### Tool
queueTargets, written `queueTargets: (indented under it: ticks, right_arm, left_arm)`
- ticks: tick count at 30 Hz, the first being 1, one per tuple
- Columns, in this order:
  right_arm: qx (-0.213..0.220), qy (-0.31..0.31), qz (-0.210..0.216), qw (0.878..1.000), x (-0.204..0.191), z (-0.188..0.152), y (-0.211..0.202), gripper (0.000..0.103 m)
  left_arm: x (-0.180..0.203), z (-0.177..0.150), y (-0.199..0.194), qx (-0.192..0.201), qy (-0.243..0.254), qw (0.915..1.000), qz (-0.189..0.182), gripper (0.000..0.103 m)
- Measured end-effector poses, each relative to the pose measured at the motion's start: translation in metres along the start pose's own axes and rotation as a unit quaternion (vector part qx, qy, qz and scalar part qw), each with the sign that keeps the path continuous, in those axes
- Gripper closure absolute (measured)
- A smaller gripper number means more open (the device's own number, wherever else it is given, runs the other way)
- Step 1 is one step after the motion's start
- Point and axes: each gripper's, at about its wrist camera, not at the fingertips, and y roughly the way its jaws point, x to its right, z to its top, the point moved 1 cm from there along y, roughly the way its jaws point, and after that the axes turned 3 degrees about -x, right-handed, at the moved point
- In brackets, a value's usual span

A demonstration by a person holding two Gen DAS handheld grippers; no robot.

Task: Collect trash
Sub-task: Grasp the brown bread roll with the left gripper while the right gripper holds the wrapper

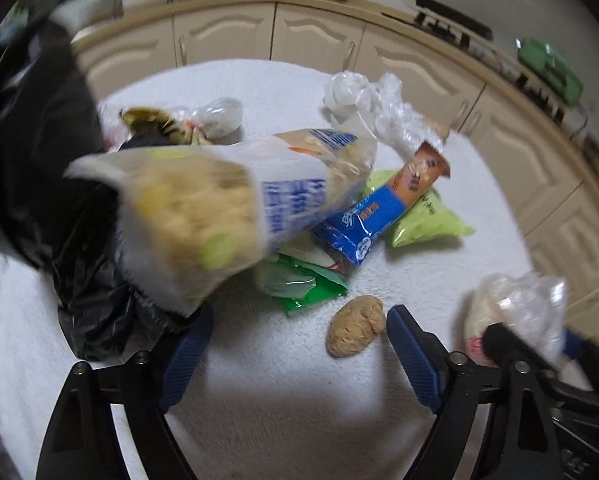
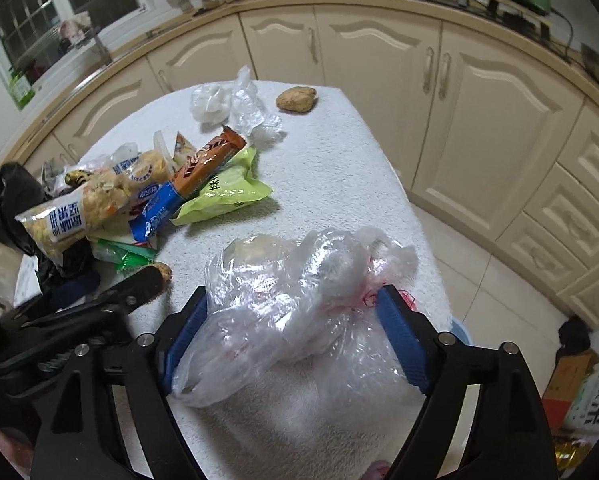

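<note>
A: Left wrist view: the left gripper (image 1: pixel 299 354) is seen with fingers spread over the white towel-covered table (image 1: pixel 283 420); nothing is pinched. A brown lump (image 1: pixel 355 325) lies just beyond the right fingertip. A blurred snack bag (image 1: pixel 203 216) is seen at the mouth of the black trash bag (image 1: pixel 51 184), far left.

B: And the right wrist view?

A: The right gripper (image 2: pixel 293 308) is seen with fingers spread; a crumpled clear plastic bag (image 2: pixel 299 312) lies between the pads. The left pad looks touched by it; whether it is pressed cannot be told.

B: Other trash?

A: A blue-and-orange wrapper (image 2: pixel 191 184), a lime-green pouch (image 2: pixel 227 192) and a green packet (image 2: pixel 123 254) are piled at left; a second brown lump (image 2: pixel 296 99) is noted at the far edge.
</note>
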Motion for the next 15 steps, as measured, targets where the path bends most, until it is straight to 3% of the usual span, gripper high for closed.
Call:
queueTargets:
  ticks: [2,4,6,10,13,15]
  right_arm:
    - [0.002,-0.002,0.011,1.0,0.003,0.001,0.001,0.017]
    - [0.002,-0.004,0.015,1.0,0.005,0.002,0.004,0.016]
    - [0.002,-0.008,0.023,1.0,0.006,0.001,0.005,0.014]
    - [0.001,-0.008,0.019,1.0,0.003,0.001,0.007,0.011]
    - [0.002,-0.017,0.01,1.0,-0.002,0.0,0.009,0.009]
    - [0.007,-0.025,-0.007,1.0,-0.006,-0.001,0.009,0.014]
  left_arm:
    - [0.005,-0.002,0.001,0.007,0.009,0.9999,0.011,0.022]
    - [0.013,-0.006,0.002,0.016,0.027,0.9993,0.019,0.031]
    - [0.016,-0.009,0.0,0.017,0.038,0.9991,0.003,0.049]
    - [0.017,-0.015,-0.006,0.004,0.04,0.9989,-0.023,0.073]
    - [0.012,-0.013,-0.008,-0.005,0.036,0.9987,-0.035,0.077]
    - [0.007,-0.016,-0.012,-0.013,0.032,0.9983,-0.046,0.077]
